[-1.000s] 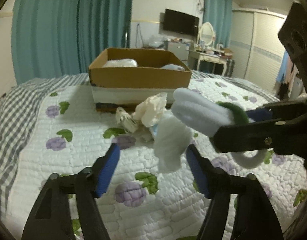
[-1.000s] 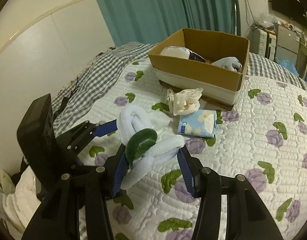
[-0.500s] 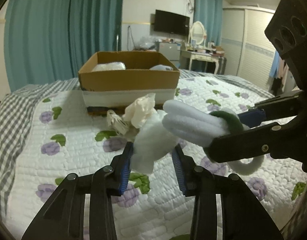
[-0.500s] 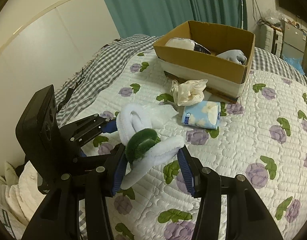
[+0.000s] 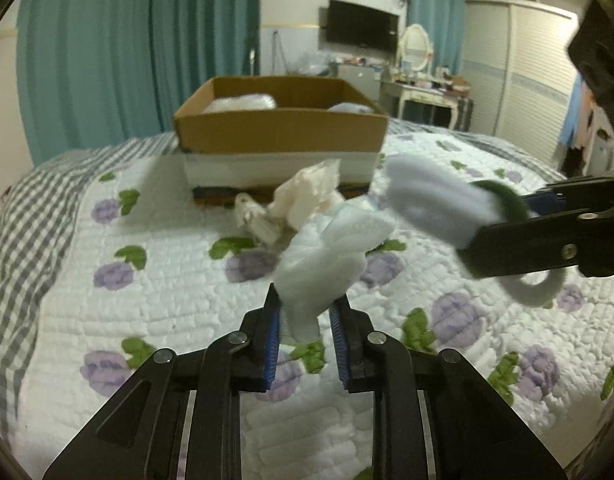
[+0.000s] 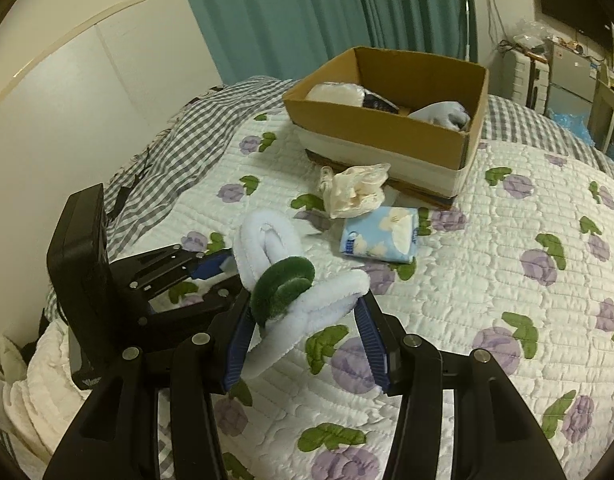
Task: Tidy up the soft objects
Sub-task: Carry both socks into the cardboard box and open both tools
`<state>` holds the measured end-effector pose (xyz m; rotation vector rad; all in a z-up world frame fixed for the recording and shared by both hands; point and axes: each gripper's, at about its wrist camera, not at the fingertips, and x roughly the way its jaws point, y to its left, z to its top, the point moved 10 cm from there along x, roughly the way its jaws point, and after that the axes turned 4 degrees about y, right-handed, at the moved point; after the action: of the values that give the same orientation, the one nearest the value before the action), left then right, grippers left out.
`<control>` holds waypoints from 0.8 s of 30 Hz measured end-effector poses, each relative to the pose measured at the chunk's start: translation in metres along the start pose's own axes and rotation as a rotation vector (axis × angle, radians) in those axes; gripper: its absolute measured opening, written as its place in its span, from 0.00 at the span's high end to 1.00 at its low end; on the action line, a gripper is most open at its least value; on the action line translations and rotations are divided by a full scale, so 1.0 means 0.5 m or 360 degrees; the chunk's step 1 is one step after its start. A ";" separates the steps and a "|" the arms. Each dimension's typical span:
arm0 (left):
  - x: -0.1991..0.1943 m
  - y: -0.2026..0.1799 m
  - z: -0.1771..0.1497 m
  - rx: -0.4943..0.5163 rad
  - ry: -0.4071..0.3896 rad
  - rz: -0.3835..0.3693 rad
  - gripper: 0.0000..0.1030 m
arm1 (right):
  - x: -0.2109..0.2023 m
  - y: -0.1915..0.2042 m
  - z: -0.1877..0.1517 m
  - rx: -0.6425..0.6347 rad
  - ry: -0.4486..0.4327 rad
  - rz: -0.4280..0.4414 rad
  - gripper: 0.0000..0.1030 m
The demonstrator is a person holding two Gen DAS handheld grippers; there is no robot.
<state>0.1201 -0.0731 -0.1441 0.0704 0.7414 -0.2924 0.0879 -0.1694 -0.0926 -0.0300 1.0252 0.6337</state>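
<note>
A white fleece headband with a green ring hangs above the quilt, held by both grippers. My right gripper is shut on its green-ringed end; it enters the left wrist view from the right. My left gripper is shut on the white loose end; it shows at the left of the right wrist view. The open cardboard box stands beyond, with soft items inside.
A crumpled cream bag and a blue patterned tissue pack lie on the floral quilt in front of the box. Grey checked bedding lies at the left. Teal curtains and furniture stand behind.
My left gripper has closed from wide open onto the headband's white hanging end. My right gripper has kept its hold and stayed nearly still.
</note>
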 end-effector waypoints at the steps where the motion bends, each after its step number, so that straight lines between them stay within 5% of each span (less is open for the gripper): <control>1: 0.003 0.006 -0.002 -0.0018 0.0013 0.0005 0.79 | 0.000 -0.005 0.001 0.0000 -0.0006 -0.0031 0.52; 11: -0.012 0.054 0.022 -0.0084 0.0069 0.0177 0.78 | -0.029 -0.067 0.047 0.0020 -0.0158 -0.0332 0.52; 24: -0.059 0.078 0.271 -0.0026 -0.0152 0.0187 0.78 | -0.065 -0.113 0.275 -0.0040 -0.0421 -0.0580 0.52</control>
<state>0.1994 -0.0514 -0.0259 0.0834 0.6420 -0.1763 0.2129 -0.1888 -0.0081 -0.1478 0.7310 0.3074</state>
